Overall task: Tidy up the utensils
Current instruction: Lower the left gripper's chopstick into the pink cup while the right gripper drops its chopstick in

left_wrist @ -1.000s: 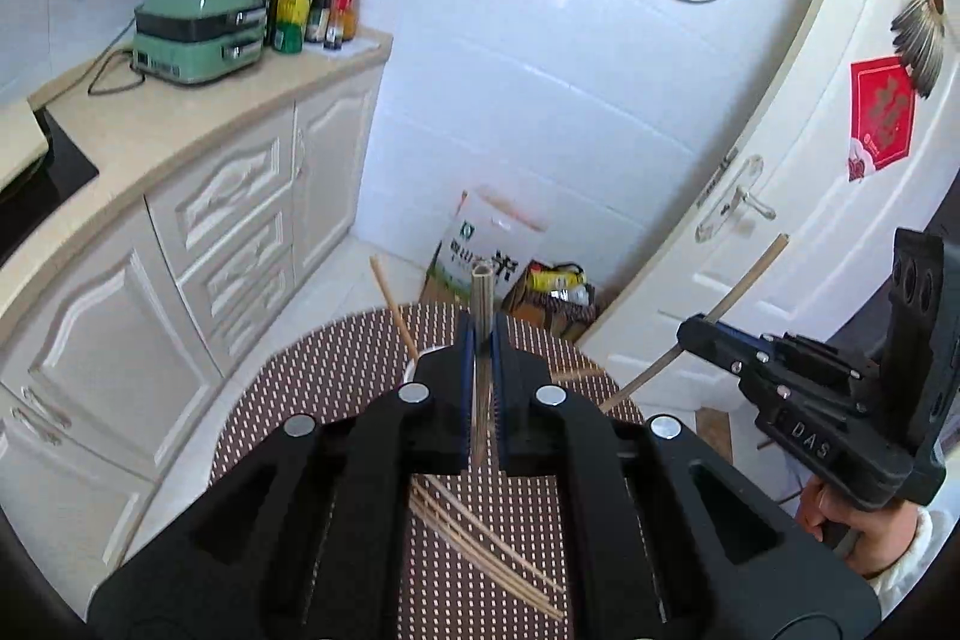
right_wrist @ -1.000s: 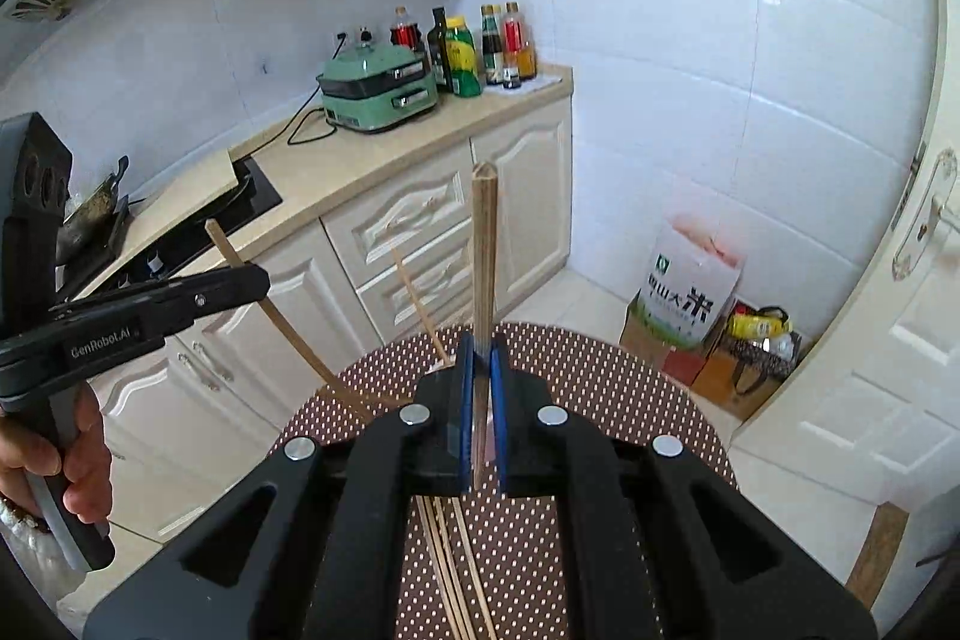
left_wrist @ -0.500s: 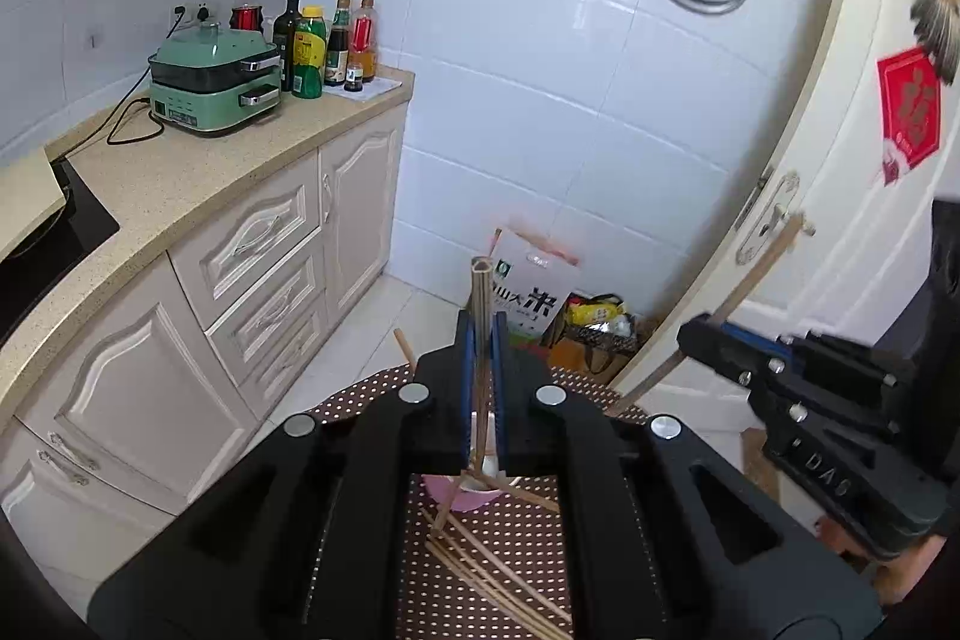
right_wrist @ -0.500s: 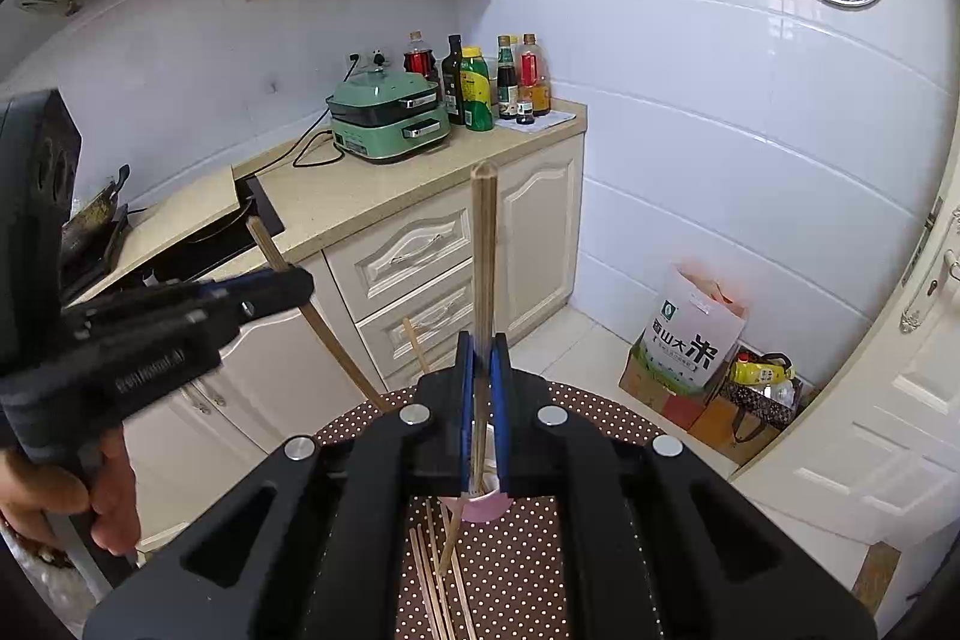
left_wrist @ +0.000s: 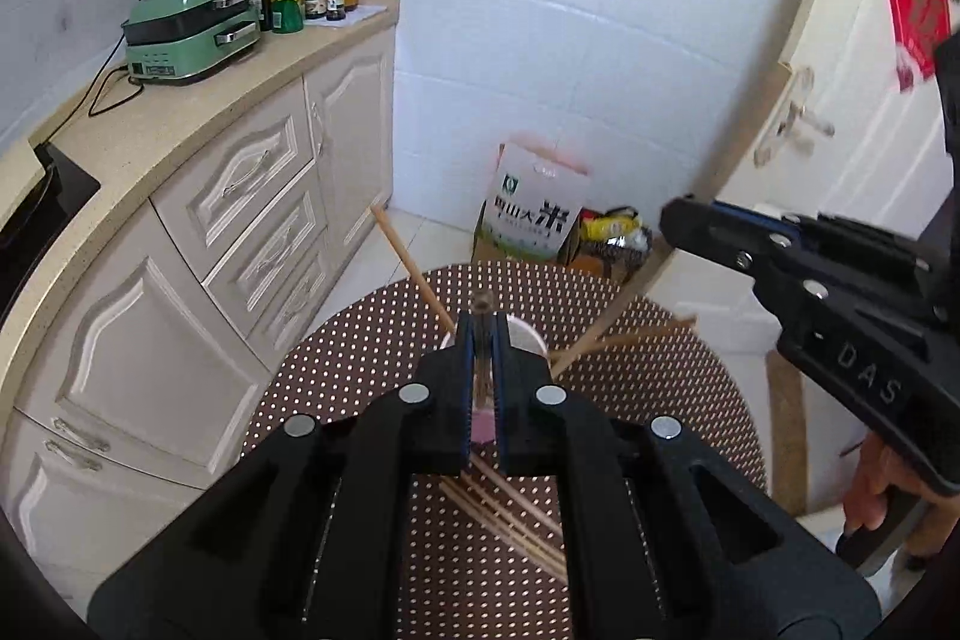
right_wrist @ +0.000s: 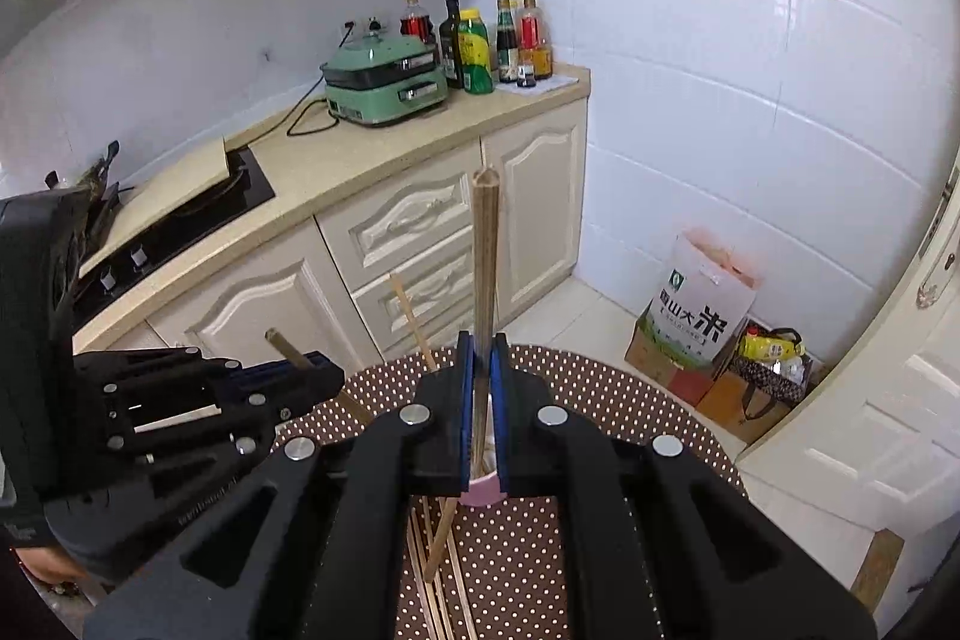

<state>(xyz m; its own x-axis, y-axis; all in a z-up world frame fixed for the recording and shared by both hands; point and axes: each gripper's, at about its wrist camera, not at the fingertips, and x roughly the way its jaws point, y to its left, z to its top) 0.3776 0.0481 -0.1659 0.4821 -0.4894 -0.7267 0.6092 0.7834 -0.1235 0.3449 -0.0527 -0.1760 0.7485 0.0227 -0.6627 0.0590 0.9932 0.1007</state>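
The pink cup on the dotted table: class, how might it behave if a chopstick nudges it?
The pink cup looks small and light, so it could slide. A chopstick already leans out of it, so it may tip sideways.

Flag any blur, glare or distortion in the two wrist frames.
Left wrist: door handle and red door decoration smeared by motion blur; right tongs slightly soft. Right wrist: sharp; window glare on the wall tiles. Both: fisheye bends the counter edge, dark vignette corners.
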